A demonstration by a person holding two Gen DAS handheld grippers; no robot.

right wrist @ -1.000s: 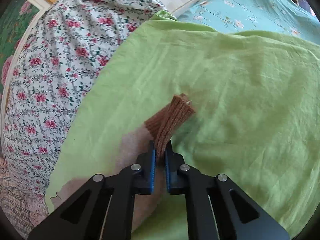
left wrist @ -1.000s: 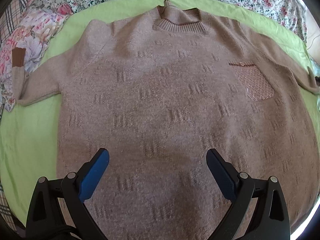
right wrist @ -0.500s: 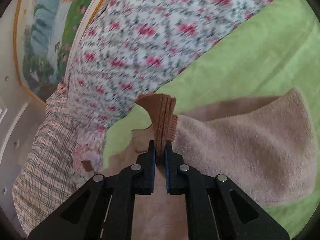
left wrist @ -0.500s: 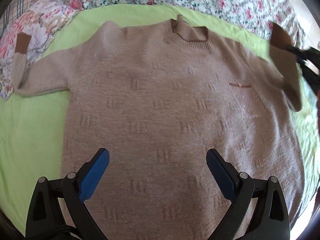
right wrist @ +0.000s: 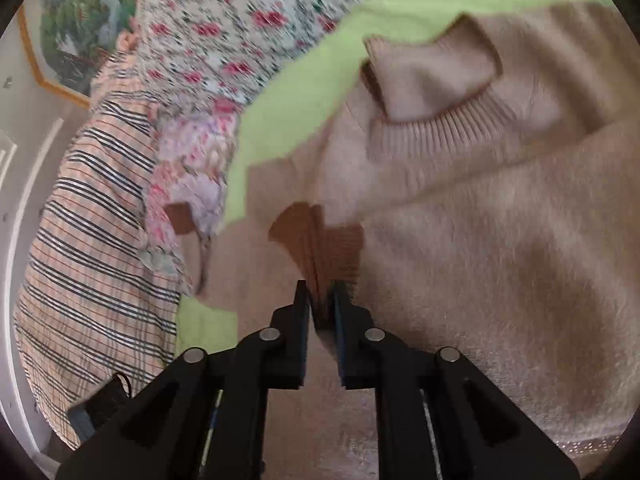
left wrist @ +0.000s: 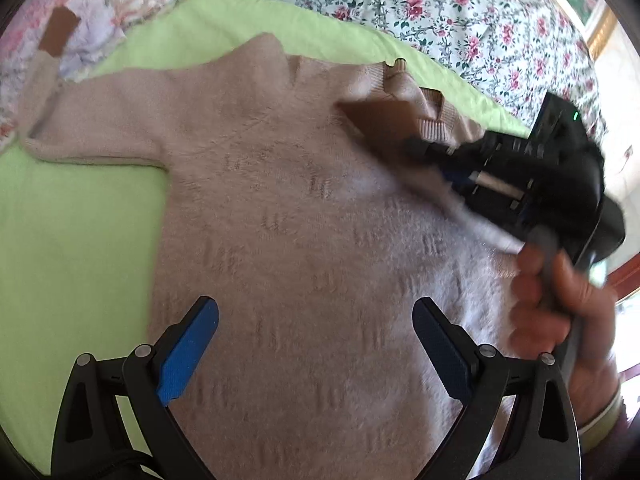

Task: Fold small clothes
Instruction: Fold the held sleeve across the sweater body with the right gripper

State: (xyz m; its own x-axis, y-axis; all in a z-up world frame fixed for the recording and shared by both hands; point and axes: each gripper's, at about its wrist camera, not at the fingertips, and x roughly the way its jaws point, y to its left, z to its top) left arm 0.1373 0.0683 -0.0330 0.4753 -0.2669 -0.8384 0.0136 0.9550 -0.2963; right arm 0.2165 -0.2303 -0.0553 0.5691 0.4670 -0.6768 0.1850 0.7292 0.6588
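beige knit, fuzzy and patterned with small raised motifs, fills most of both views: the sweater (left wrist: 304, 240) lies front-up and spread flat on a lime-green sheet (left wrist: 76, 240) that covers the bed. its ribbed collar (right wrist: 440, 128) points toward a floral quilt (left wrist: 460, 12) beyond the sheet's far edge. one sleeve (left wrist: 92, 136) stretches out to the side, its dark brown cuff (left wrist: 58, 36) resting on a paler flowered cloth (right wrist: 192, 168) next to a plaid fabric (right wrist: 92, 240).

the other sleeve is lifted across the chest of the sweater. its brown cuff (right wrist: 320, 240) sits between the fingers of the right gripper (right wrist: 320, 300); the jaws are opening, with a narrow gap between them and the ribbed cuff in that gap, and motion blur hides whether the pads press it or only flank it. from the left wrist view the same gripper appears as a black body above the sweater's collar side, held by a person's hand (left wrist: 560, 312), all of it blurred.

the left gripper (left wrist: 316, 344) hangs over the lower body of the sweater with its jaws spread wide and nothing between them; its blue pads (left wrist: 188, 352) stand clear of the knit as far as the view shows.
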